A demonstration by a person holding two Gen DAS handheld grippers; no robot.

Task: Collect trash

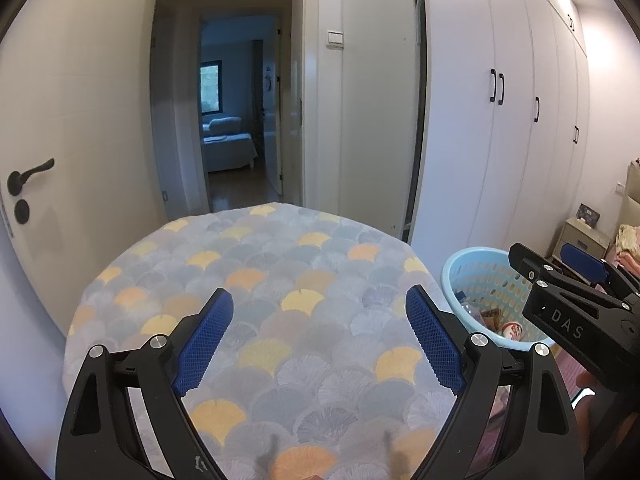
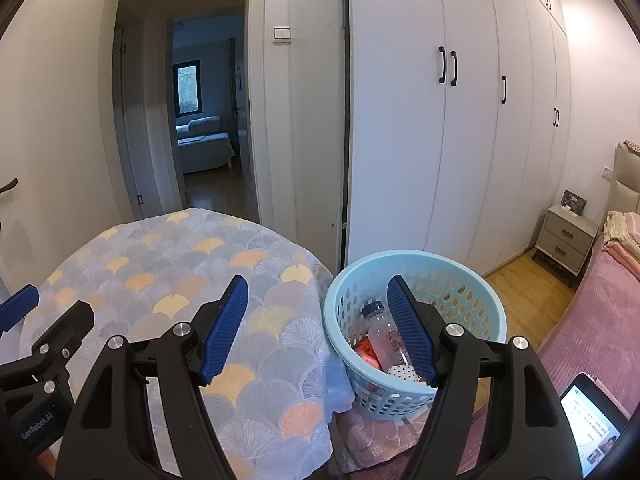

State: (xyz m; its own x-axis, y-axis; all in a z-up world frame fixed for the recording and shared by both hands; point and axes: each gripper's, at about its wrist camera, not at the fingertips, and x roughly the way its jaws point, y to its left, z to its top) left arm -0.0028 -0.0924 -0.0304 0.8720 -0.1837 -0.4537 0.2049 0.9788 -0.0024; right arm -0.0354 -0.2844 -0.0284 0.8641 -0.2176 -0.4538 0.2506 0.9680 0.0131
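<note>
A light blue perforated basket (image 2: 476, 276) stands to the right of a round table and also shows in the left wrist view (image 1: 468, 268). It holds a clear plastic bottle (image 2: 382, 336), an orange wrapper (image 2: 366, 350) and other small trash. My right gripper (image 2: 316, 328) is open and empty, above the gap between table and basket; it shows from the side in the left wrist view (image 1: 560, 264). My left gripper (image 1: 320, 338) is open and empty over the table (image 1: 280, 264), which is covered by a grey, yellow and orange fan-patterned cloth.
White wardrobe doors (image 2: 460, 120) line the wall behind the basket. An open doorway (image 2: 200, 120) lies beyond the table. A bed with pink cover (image 2: 600, 300) and a nightstand (image 2: 568, 240) are at right. A lit phone (image 2: 592, 424) lies at bottom right.
</note>
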